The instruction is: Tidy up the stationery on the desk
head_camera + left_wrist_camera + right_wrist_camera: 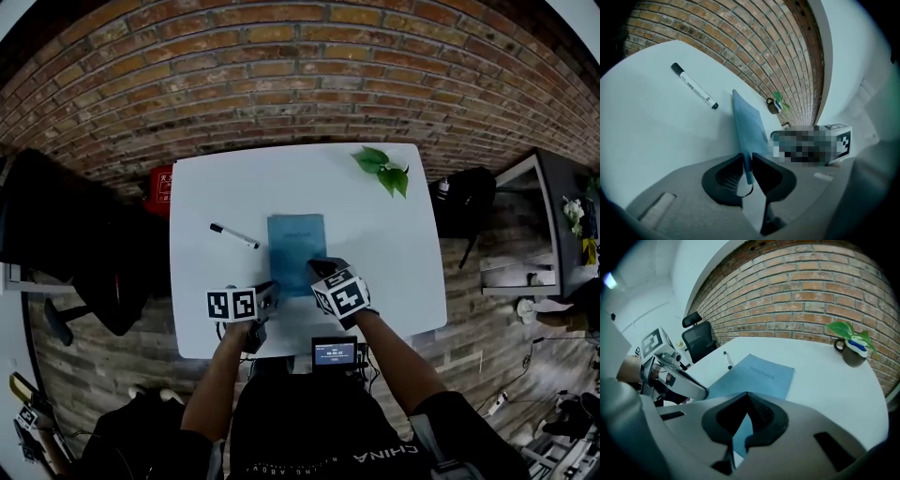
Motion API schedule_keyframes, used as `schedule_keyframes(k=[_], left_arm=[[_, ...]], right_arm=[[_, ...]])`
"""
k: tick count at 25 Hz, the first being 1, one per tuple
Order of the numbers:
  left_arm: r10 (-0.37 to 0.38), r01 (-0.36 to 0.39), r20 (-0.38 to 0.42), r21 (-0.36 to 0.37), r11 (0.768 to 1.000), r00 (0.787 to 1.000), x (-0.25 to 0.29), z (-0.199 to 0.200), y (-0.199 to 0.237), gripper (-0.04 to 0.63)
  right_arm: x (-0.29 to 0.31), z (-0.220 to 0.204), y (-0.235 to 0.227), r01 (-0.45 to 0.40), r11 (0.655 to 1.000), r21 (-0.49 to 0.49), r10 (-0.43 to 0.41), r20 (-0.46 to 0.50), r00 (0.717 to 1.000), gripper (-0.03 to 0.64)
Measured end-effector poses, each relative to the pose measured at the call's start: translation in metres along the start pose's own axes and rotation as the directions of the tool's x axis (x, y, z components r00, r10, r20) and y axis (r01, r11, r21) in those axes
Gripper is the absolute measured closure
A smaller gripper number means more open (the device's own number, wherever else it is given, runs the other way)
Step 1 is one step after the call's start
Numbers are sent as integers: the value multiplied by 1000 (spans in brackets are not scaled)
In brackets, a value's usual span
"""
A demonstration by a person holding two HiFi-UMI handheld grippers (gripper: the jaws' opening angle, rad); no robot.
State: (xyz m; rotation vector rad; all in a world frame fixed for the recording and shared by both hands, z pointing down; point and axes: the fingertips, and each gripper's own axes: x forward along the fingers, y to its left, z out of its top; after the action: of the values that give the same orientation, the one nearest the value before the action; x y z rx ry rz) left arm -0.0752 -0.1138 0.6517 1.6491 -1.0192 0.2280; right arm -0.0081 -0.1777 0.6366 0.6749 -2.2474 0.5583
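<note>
A thin blue notebook lies flat near the middle of the white tabletop, its short side toward the near edge. It looks like a light soft-cover book, so it would probably sag if lifted by one corner, and its smooth cover could slide on the bare surface. A deep bite on an edge, with support at a second point, seems the safest hold.

The left hand-held gripper has its jaws pinched narrowly on the notebook's near left edge. The right hand-held gripper has its jaws fully together and holds nothing. Its tips are over the near right part of the cover, and it is unclear whether they touch it.

A black-capped marker lies apart to the notebook's left. A small potted plant stands at the far right corner.
</note>
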Motion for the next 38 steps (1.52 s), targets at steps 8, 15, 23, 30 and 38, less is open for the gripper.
schedule_keyframes(k=[8,15,23,30,38], left_arm=[[109,-95,-110,123,988,988,6,-13,17,517],[120,-116,-7,195,974,993,-7,-6,21,520],[151,-192,167,265,945,974,-40,14,30,584],[188,-249,218,303,920,958,-64,26,43,584],[220,-293,230,360,886,948,-79,31,56,584]], right_arm=[[9,-34,0,-8,1000,2,8,-72,997,607],[9,-37,-2,-14,1000,7,15,-75,997,607],[17,-1,12,-51,995,-83,47,-56,997,607],[44,46,43,-97,973,-210,85,-64,994,607],[89,80,82,-167,931,-326,135,-117,984,565]])
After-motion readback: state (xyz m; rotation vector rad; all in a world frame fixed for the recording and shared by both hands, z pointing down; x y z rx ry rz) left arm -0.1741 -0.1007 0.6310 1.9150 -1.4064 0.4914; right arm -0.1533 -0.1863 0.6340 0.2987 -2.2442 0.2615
